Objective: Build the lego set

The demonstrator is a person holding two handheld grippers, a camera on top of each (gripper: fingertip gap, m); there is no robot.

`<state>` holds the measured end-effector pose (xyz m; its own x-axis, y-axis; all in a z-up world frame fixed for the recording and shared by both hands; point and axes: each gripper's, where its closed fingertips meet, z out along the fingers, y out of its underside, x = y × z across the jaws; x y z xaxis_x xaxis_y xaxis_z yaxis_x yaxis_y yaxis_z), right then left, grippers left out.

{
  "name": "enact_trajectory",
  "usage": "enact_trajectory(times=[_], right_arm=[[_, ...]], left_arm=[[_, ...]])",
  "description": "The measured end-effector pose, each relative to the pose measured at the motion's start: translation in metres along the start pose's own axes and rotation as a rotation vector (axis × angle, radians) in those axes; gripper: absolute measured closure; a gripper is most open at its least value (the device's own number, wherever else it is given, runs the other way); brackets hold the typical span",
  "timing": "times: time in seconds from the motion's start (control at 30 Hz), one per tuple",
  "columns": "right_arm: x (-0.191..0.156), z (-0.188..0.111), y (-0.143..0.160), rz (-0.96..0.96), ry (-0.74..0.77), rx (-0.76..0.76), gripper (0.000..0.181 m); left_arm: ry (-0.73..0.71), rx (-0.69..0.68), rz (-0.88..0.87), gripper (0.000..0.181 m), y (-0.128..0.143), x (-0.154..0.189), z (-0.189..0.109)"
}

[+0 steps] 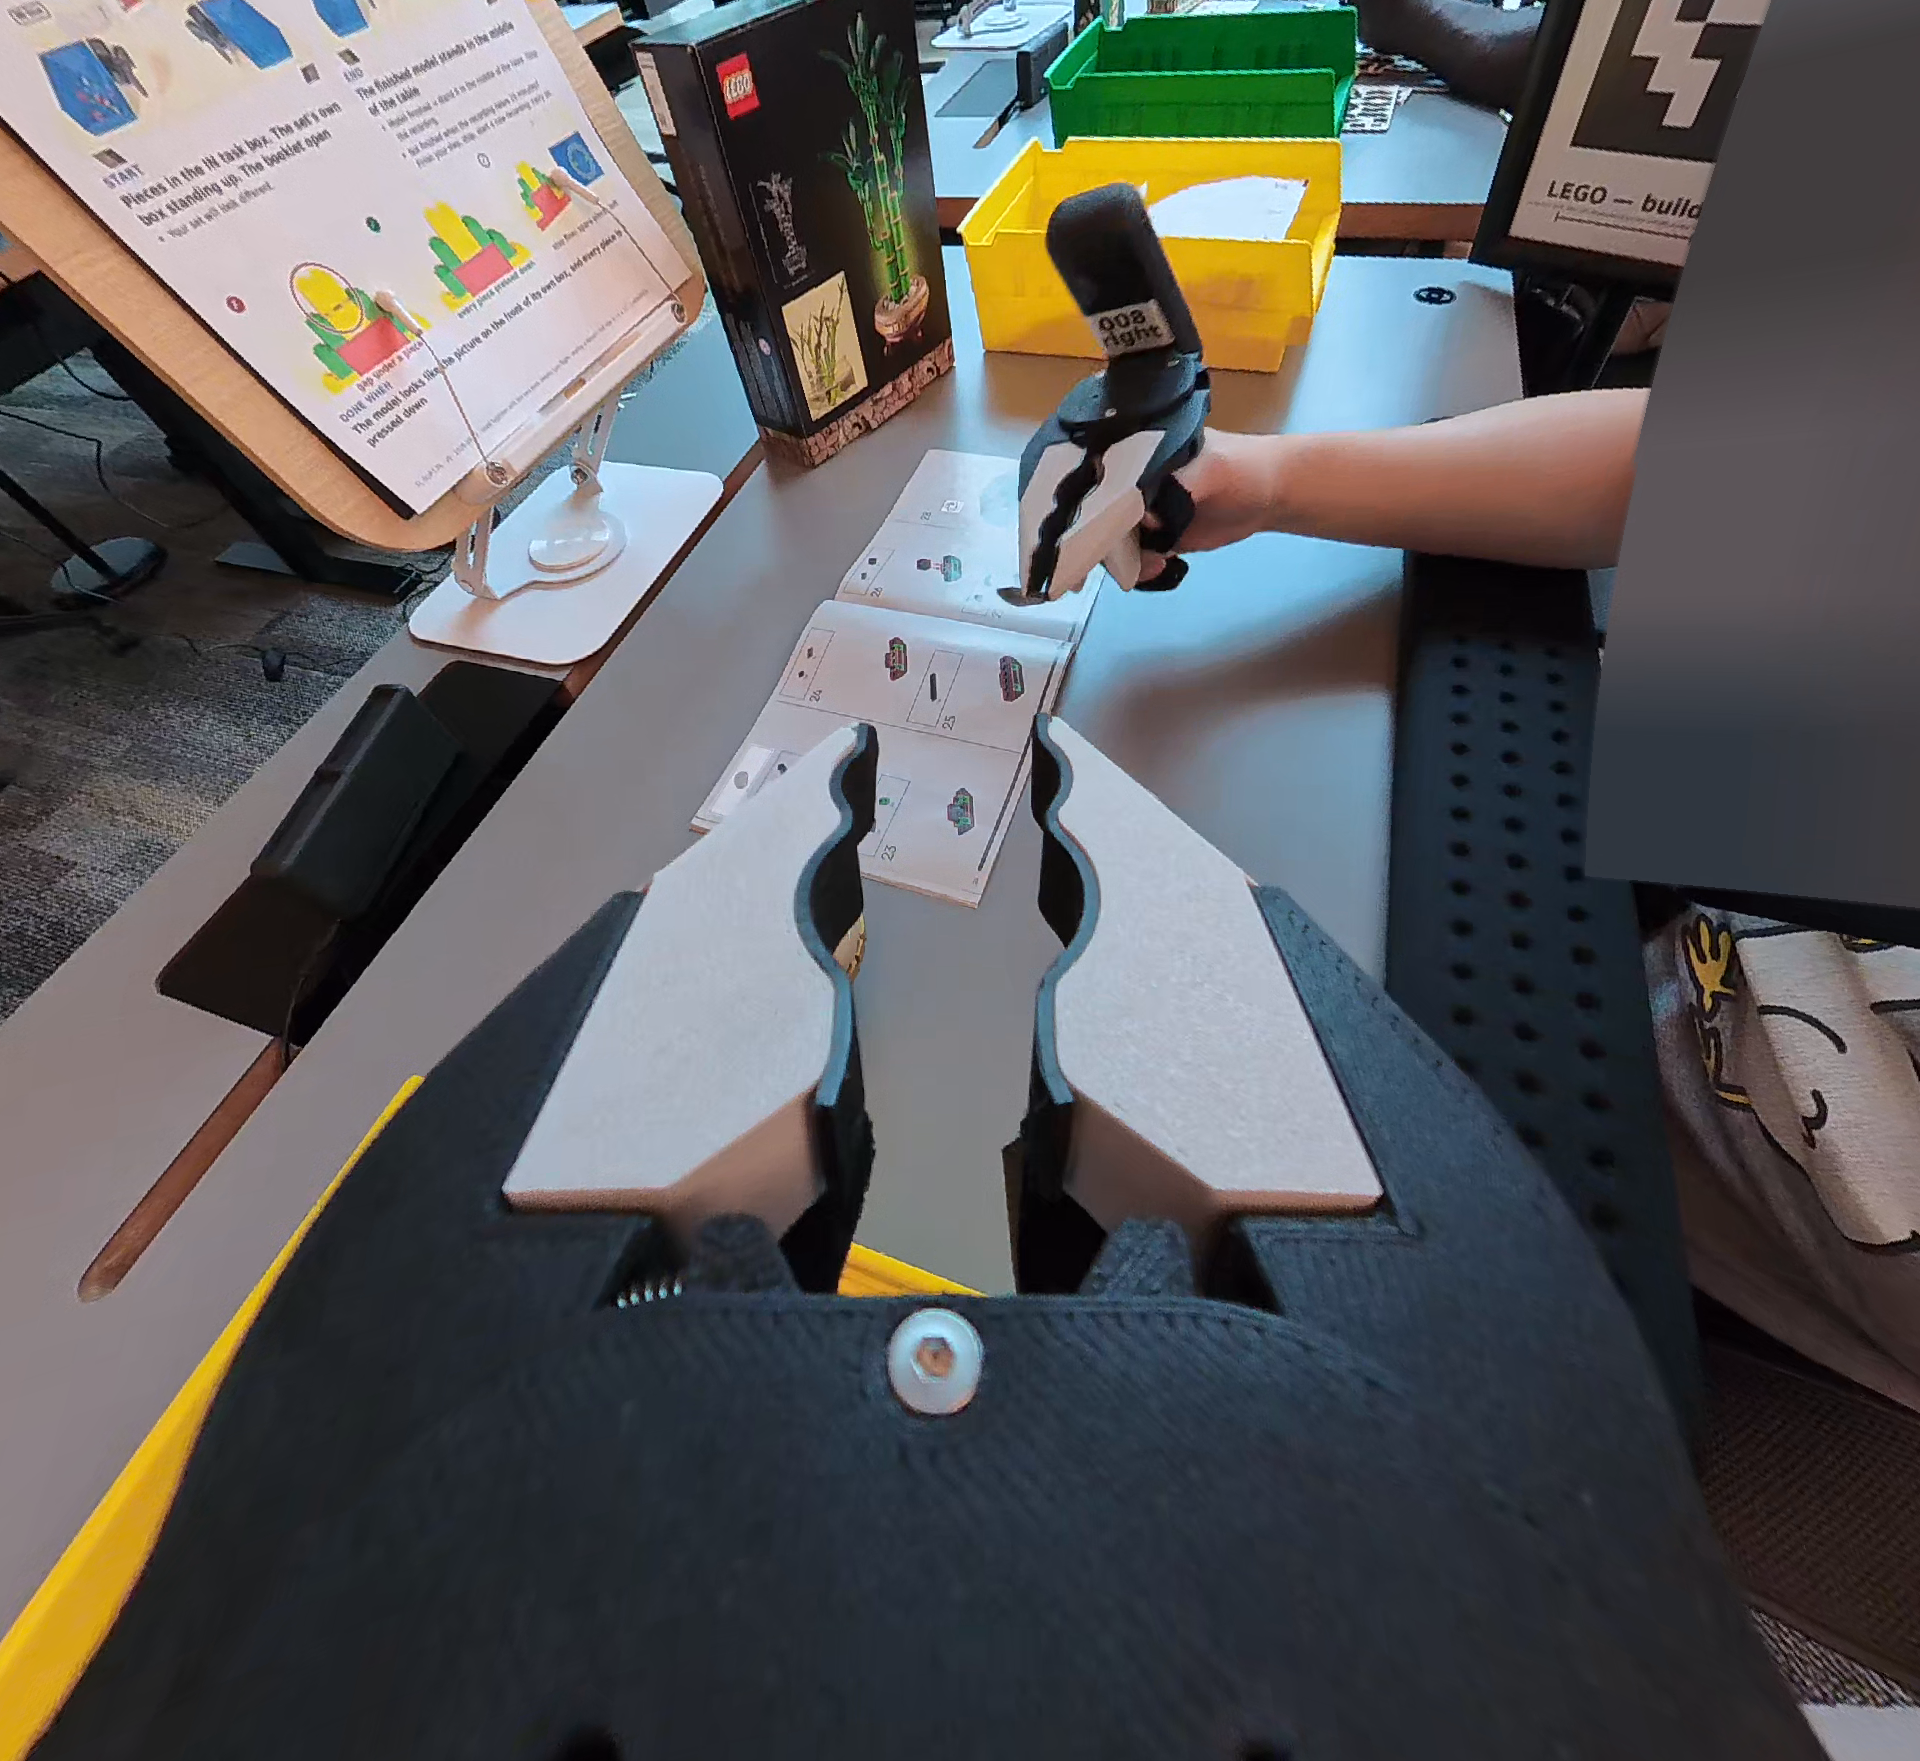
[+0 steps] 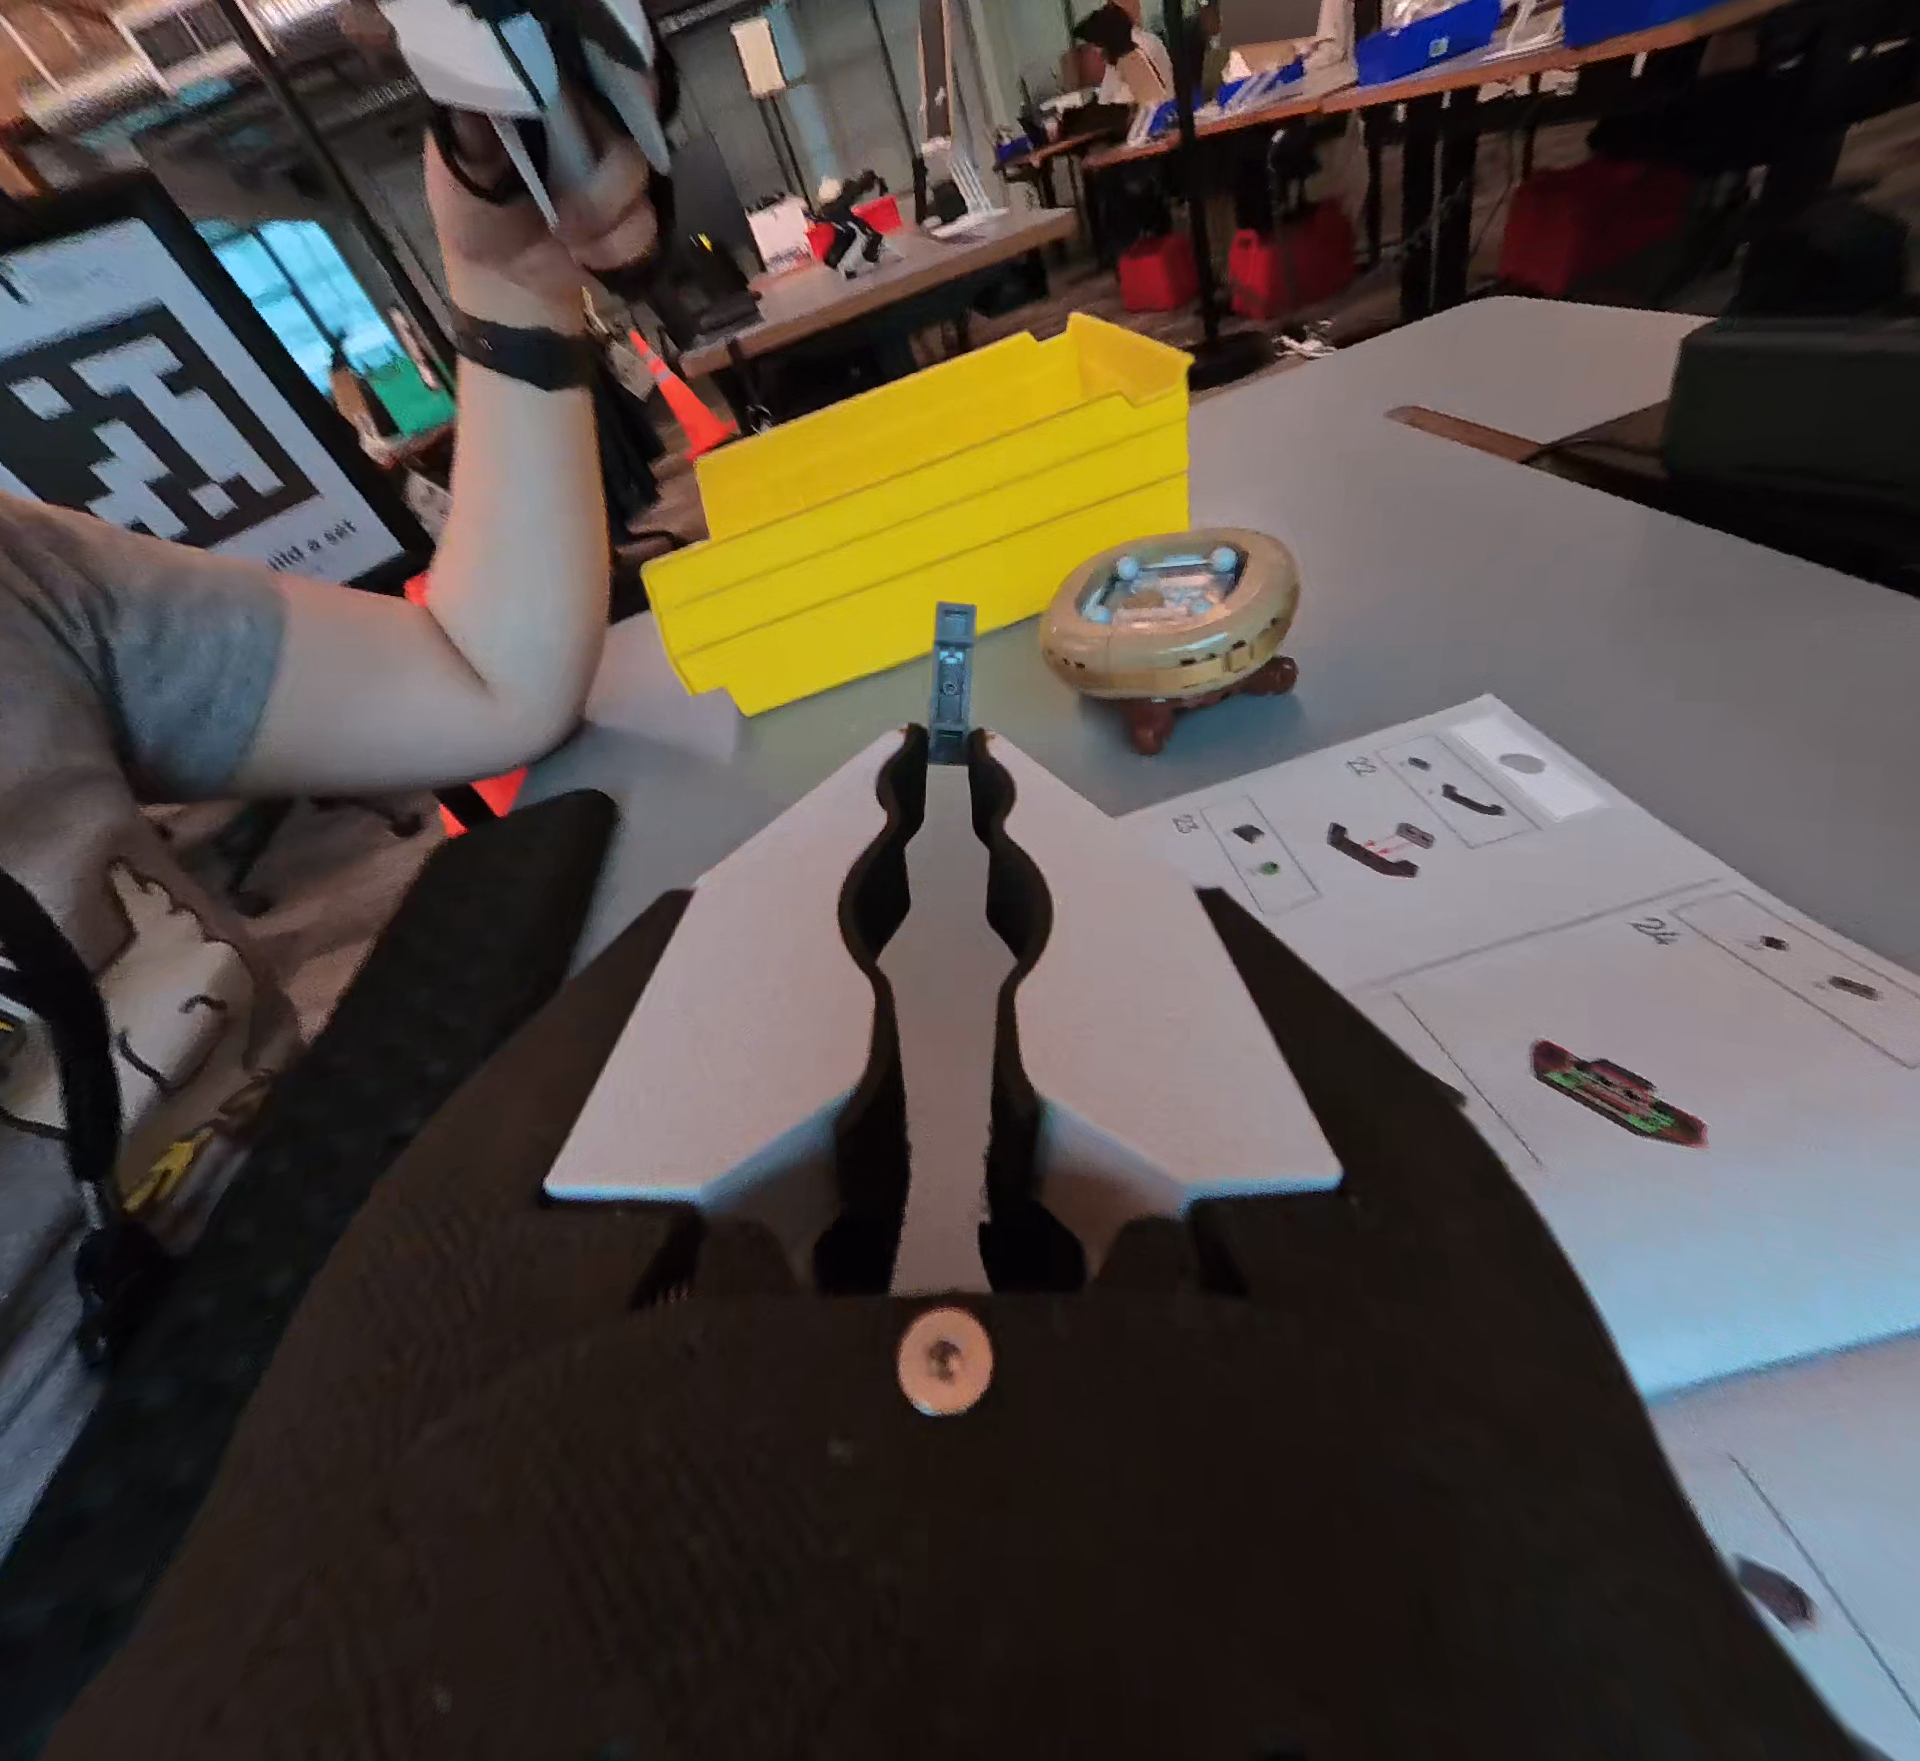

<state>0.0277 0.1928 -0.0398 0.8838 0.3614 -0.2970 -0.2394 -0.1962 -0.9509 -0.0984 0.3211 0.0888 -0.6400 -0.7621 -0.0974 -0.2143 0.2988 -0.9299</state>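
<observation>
Yellow plastic bin (image 2: 925, 506) stands on the grey worktop (image 2: 1507, 568), and its inside is hidden from view. Beside it sits the tan, rounded lego model (image 2: 1169, 615) on a brown base. Right gripper (image 2: 948, 743) pinches a small grey lego piece (image 2: 952, 683) at its tips. Left gripper (image 1: 951, 745) is spread with nothing between its fingers, above the open printed booklet (image 1: 914, 672). A black set box (image 1: 800, 205) with a red logo and a plant picture stands behind.
</observation>
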Motion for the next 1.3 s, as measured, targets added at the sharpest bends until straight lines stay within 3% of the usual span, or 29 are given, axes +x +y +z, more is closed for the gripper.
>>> enact_trajectory(times=[0.17,0.23,0.37,0.53,0.97,1.07,1.2,1.3], right_arm=[[-0.007,0.005,0.008,-0.083,0.016,-0.055,0.175],[-0.017,0.009,0.005,-0.151,0.009,-0.048,0.175],[-0.036,0.016,0.002,-0.335,0.041,-0.071,0.175],[-0.050,0.018,0.004,-0.390,0.033,-0.080,0.175],[-0.061,0.026,0.010,-0.407,0.000,-0.101,0.175],[-0.064,0.027,0.012,-0.405,-0.014,-0.103,0.175],[-0.064,0.028,0.011,-0.410,-0.012,-0.095,0.175],[-0.061,0.025,0.007,-0.420,0.010,-0.074,0.153]], left_arm=[[0.048,0.006,-0.023,0.150,0.001,0.006,0.020],[0.077,0.012,-0.035,0.139,0.005,0.011,0.047],[0.183,-0.085,-0.031,0.143,0.028,0.033,0.110],[0.309,-0.167,-0.085,0.139,0.052,0.057,0.147],[0.334,-0.204,0.019,0.160,0.058,0.082,0.159],[0.305,-0.208,0.040,0.175,0.059,0.078,0.162],[0.305,-0.216,0.040,0.175,0.059,0.078,0.161],[0.221,-0.234,0.060,0.175,0.056,0.062,0.155]])
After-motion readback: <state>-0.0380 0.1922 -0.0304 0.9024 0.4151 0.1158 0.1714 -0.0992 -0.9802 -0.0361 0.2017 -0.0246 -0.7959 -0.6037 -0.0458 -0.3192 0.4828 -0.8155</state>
